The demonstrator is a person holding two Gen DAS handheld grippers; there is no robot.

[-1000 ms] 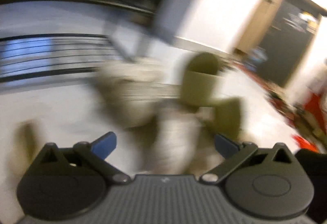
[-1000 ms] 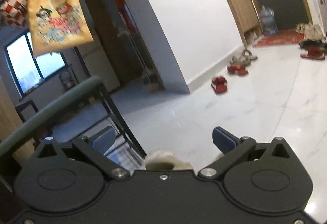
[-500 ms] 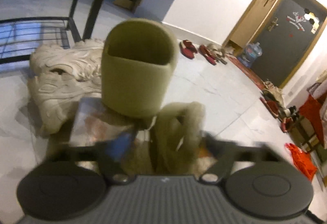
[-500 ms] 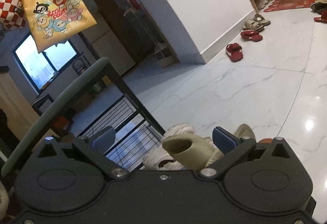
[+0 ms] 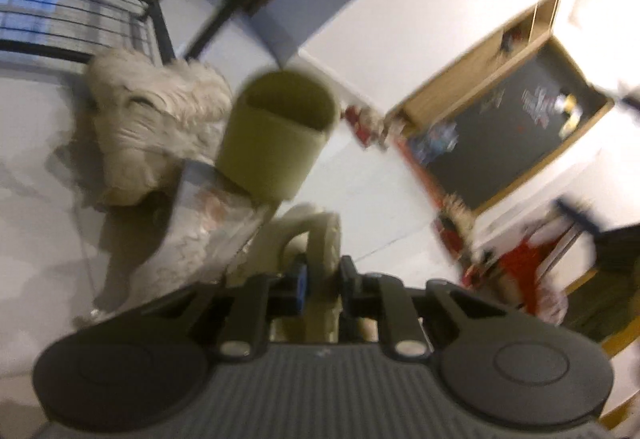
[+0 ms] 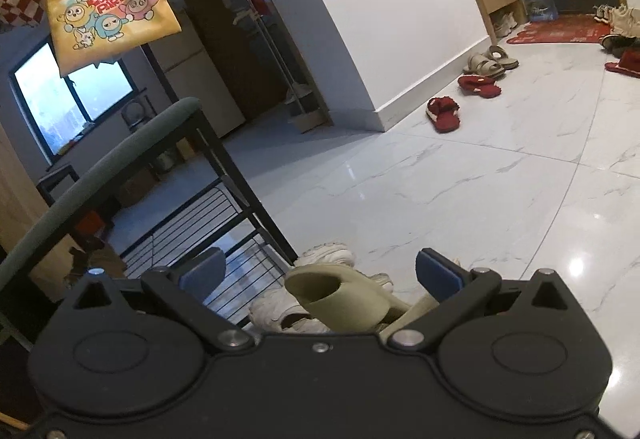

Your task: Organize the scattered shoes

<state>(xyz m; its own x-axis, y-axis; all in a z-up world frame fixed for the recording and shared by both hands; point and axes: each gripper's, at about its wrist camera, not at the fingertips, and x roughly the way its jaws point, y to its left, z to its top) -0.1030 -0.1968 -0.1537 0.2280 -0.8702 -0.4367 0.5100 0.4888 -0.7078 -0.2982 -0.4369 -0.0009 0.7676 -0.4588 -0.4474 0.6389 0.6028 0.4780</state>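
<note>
Setting: white marble floor [image 6: 460,191], hallway; black metal shoe rack [image 6: 224,223] at left; red slippers [image 6: 442,114] scattered along the far wall.
Change: half a second ago the left tongs [image 5: 322,281] were blurred and closing; now they are clamped on the heel strap of the olive slide sandal [image 5: 280,135].
Meaning: grasp judged secured; lift toward the rack can follow.
Sandal: beside the cream sneakers [image 5: 156,123] at the rack foot; long axis runs away from the tongs, toe opening far.
Right tongs [image 6: 320,273]: spread wide, empty, hovering above.

Glossy marble floor [image 6: 460,191] — matt slipper [image 6: 340,299]
</note>
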